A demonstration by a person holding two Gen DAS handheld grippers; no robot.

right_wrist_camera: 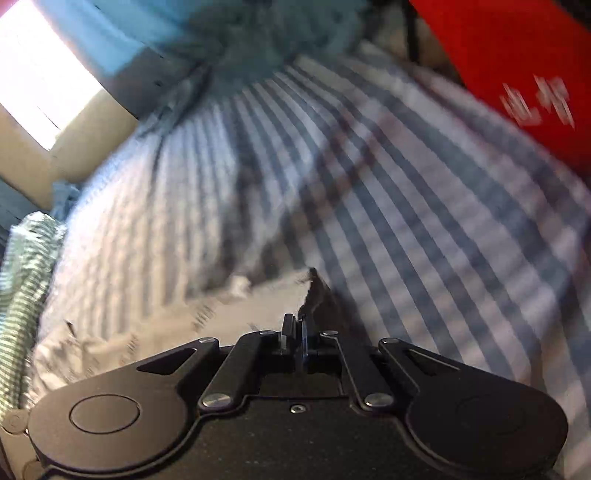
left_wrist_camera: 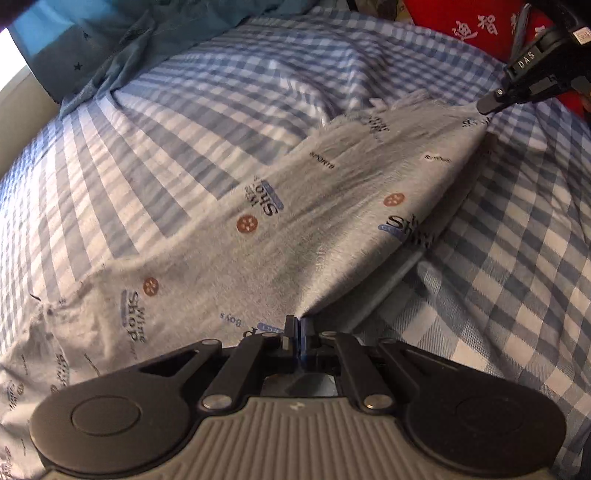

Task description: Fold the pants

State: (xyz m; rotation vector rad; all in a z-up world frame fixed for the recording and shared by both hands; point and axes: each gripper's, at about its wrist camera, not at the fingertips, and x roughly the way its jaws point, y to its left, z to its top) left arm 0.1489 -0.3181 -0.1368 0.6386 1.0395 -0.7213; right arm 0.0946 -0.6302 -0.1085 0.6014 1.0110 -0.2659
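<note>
The grey printed pants (left_wrist_camera: 295,206) lie across a blue-and-white checked bed sheet (left_wrist_camera: 184,122). My left gripper (left_wrist_camera: 297,325) is shut on the near edge of the pants. My right gripper (left_wrist_camera: 487,105) shows at the upper right of the left wrist view, shut on the far end of the pants. The fabric is stretched taut between the two and lifted along its right edge. In the blurred right wrist view my right gripper (right_wrist_camera: 297,321) is shut on a fold of the pants (right_wrist_camera: 221,310), which trail off to the left.
A teal star-print cloth (left_wrist_camera: 122,40) lies bunched at the far side of the bed. A red item with white characters (left_wrist_camera: 476,26) is at the upper right. A green striped cloth (right_wrist_camera: 22,295) hangs at the left edge. A bright window (right_wrist_camera: 40,74) is at far left.
</note>
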